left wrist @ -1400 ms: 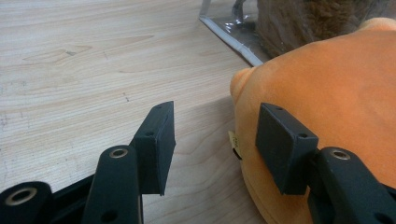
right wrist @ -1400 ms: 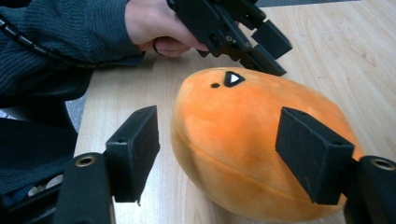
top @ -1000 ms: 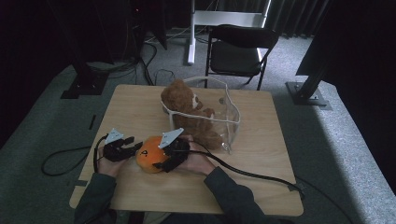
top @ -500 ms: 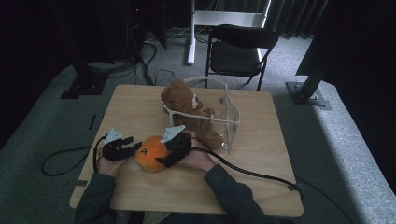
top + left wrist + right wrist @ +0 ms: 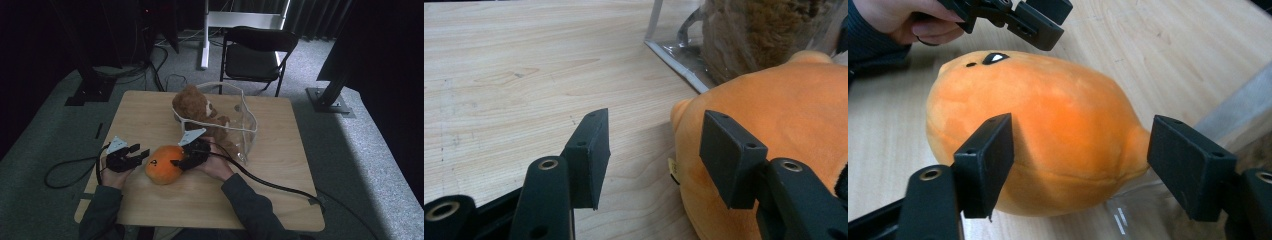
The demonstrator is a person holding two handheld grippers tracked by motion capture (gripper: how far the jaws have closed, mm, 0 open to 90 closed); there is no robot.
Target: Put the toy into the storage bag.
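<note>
An orange plush toy [image 5: 161, 165] lies on the wooden table [image 5: 280, 180] near its front left. My right gripper [image 5: 177, 162] reaches over it from the right. In the right gripper view the plush [image 5: 1048, 115] sits between the wide jaws of that gripper [image 5: 1080, 150]. The jaws have just been closing, but the right pad stands clear of the plush's tip. My left gripper [image 5: 142, 152] is open just left of the plush. In its own view the left gripper [image 5: 654, 150] has bare table between its jaws and the plush [image 5: 784, 110] beside its right pad.
A brown teddy bear [image 5: 192, 107] leans in a clear plastic bag [image 5: 245, 130] just behind the plush. The bag's edge [image 5: 674, 60] lies close to the plush. A black chair [image 5: 255, 50] stands beyond the table. Cables trail off left and right.
</note>
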